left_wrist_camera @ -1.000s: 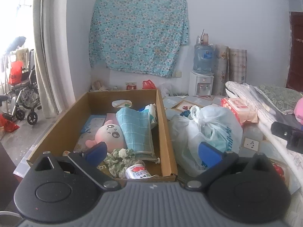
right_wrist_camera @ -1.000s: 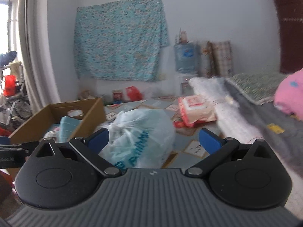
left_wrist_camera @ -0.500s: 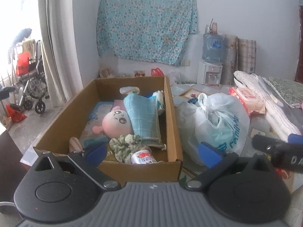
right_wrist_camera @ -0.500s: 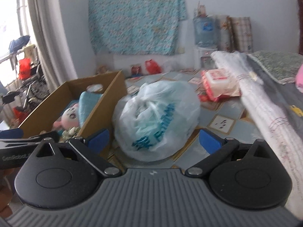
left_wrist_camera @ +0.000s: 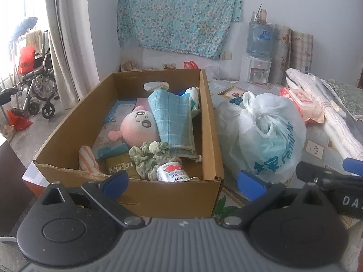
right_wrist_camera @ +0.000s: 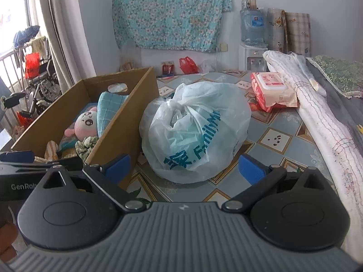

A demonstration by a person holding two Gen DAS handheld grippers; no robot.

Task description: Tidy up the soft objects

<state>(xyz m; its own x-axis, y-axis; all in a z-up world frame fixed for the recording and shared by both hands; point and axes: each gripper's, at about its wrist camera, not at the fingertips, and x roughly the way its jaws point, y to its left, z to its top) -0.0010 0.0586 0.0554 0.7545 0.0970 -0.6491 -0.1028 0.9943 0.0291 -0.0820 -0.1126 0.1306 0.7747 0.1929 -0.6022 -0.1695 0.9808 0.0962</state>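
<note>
Both grippers (left_wrist_camera: 182,182) (right_wrist_camera: 184,166) spread, empty — cardboard box (left_wrist_camera: 209,122) runs lengthwise away.

Pink plush toy (left_wrist_camera: 136,127), blue checked towel (left_wrist_camera: 172,117)

Patterned tiled floor (right_wrist_camera: 275,139) with cardboard box (left_wrist_camera: 211,122), tied plastic bag (right_wrist_camera: 197,131), wipes pack (right_wrist_camera: 272,88), rolled quilt (right_wrist_camera: 317,113).

The left gripper (left_wrist_camera: 182,182) has a grey ribbed body, two round black housings with silver screws at the pivots, and black arms that end in blue pads (left_wrist_camera: 115,180). The right gripper (right_wrist_camera: 183,166) looks the same, with blue pads (right_wrist_camera: 250,168) and a small white mark on the grey ribs. Each gripper shows white letters on its black side when seen from the other camera.
</note>
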